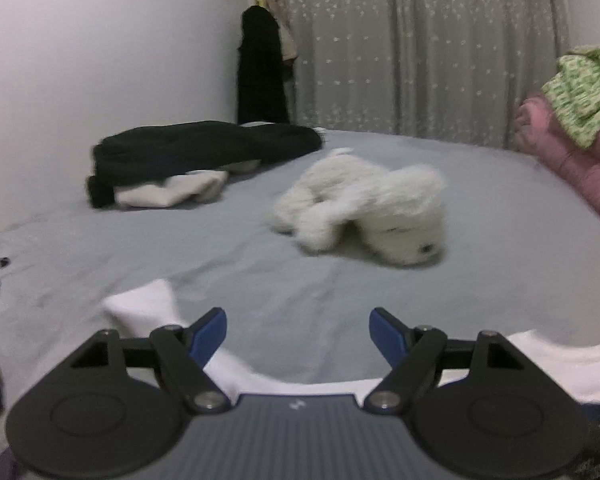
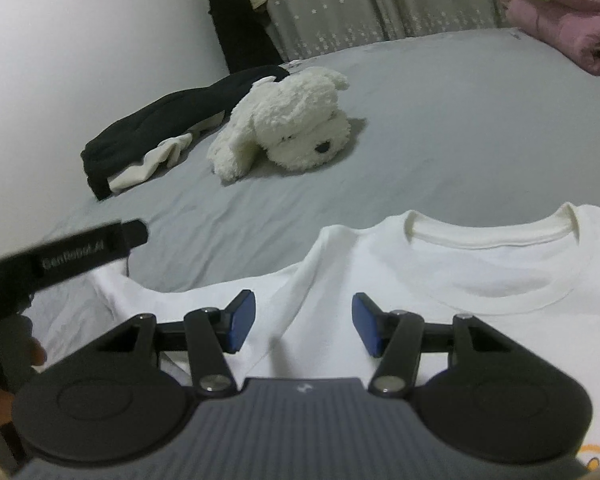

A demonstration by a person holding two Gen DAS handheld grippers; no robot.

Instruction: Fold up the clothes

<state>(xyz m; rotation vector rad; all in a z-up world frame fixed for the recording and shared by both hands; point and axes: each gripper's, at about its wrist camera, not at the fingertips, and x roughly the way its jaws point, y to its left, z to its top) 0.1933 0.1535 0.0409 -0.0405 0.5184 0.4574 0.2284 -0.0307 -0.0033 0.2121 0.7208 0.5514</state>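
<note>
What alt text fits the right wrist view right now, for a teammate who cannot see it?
The right tongs hang open over a white T-shirt spread collar-up on a grey bed sheet, gripping nothing. Behind lie a white plush dog and dark clothes; the left tongs enter at left.

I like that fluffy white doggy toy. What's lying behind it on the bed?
Behind the white plush dog lies a black garment with a pale cloth poking out beneath it. The dog hides the garment's near end.
</note>
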